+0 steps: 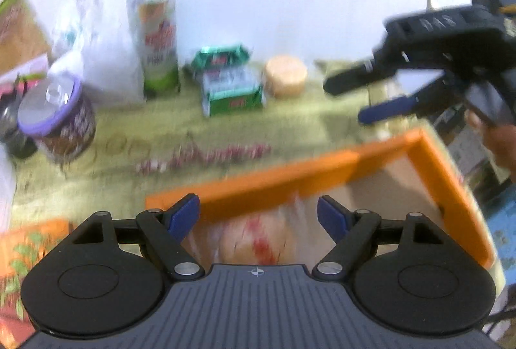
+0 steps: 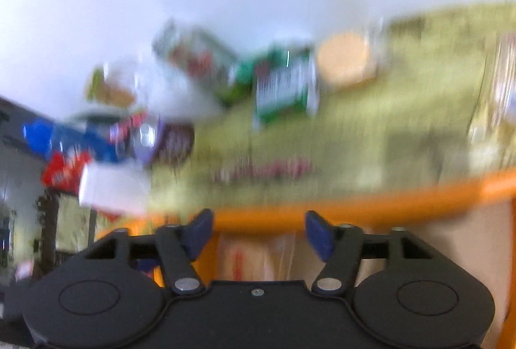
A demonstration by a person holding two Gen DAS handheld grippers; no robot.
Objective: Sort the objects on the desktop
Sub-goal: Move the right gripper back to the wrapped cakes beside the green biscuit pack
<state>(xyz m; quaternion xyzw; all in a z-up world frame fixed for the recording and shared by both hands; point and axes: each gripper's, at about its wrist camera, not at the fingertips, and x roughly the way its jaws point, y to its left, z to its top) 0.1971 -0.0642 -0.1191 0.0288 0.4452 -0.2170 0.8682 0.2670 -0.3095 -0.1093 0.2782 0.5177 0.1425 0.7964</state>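
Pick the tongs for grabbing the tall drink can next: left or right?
Left, probably. The left tongs stand open and empty, nearer the tall can on that side. The right tongs, also open, hover over the orange box's far corner.

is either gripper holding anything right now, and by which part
Nothing is held. The left gripper and right gripper both have open jaws above a clear-wrapped packet in the orange-rimmed box.
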